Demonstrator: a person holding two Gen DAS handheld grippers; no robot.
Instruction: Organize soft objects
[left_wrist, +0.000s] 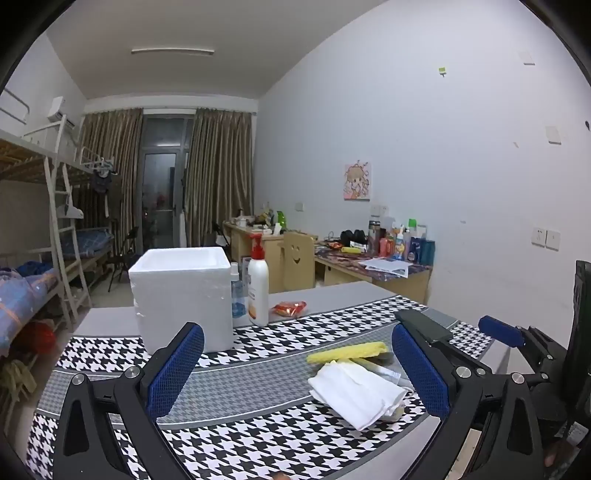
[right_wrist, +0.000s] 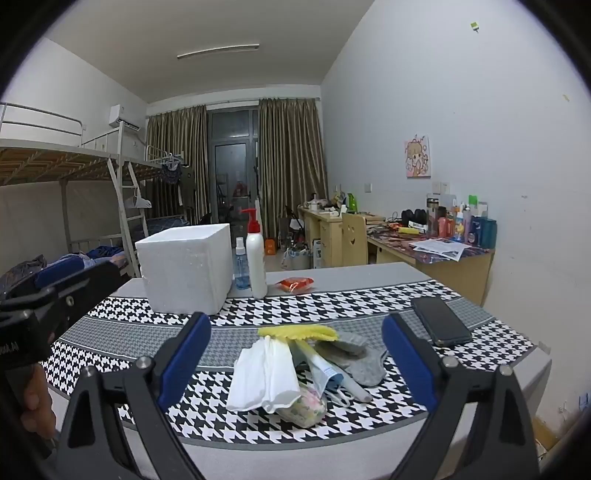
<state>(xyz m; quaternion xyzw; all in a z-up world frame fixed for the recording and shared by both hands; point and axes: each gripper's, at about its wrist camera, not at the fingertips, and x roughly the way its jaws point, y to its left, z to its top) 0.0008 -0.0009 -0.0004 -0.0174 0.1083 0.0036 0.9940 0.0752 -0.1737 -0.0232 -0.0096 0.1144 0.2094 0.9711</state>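
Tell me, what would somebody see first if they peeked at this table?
Probably the big white foam box standing at the back left of the black-and-white checked cloth, with a red-pump bottle just right of it. Next, the little heap up front: a white cloth overlapping a yellow sponge, with a grey sock to its right. It lies in front of the open right gripper.

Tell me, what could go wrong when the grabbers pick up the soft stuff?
The soft things lie in one heap: grabbing the white cloth might drag the grey sock or yellow sponge along. The phone sits close beside the heap, so the wide-open right gripper could bump it.
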